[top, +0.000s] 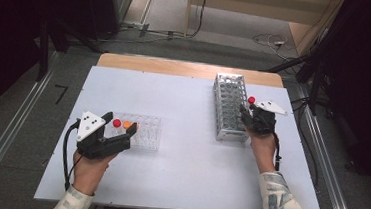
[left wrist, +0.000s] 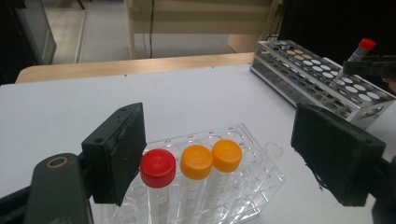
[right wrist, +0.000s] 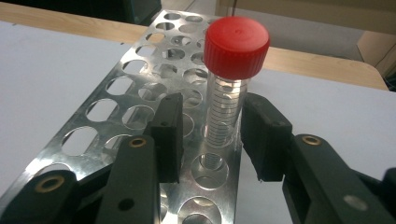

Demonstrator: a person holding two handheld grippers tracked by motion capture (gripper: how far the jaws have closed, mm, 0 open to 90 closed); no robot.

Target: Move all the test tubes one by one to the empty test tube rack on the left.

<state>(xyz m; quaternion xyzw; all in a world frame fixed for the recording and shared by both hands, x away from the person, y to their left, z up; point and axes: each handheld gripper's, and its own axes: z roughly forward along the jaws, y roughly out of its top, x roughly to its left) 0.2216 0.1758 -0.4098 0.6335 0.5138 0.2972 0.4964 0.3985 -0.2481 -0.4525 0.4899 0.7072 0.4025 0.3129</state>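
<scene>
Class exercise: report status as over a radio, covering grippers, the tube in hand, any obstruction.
Left gripper open around the clear rack. Right gripper astride red-capped tube standing in metal rack, small gaps at both pads. Nothing in the way.

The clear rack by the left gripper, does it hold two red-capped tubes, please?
No, the clear rack holds one red-capped tube and two orange-capped tubes.

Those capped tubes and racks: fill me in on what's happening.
A person works two hand-held grippers. The right gripper has a red-capped tube between its jaws in a hole of the metal rack. The left gripper sits open around the clear rack, which holds one red-capped and two orange-capped tubes.
</scene>
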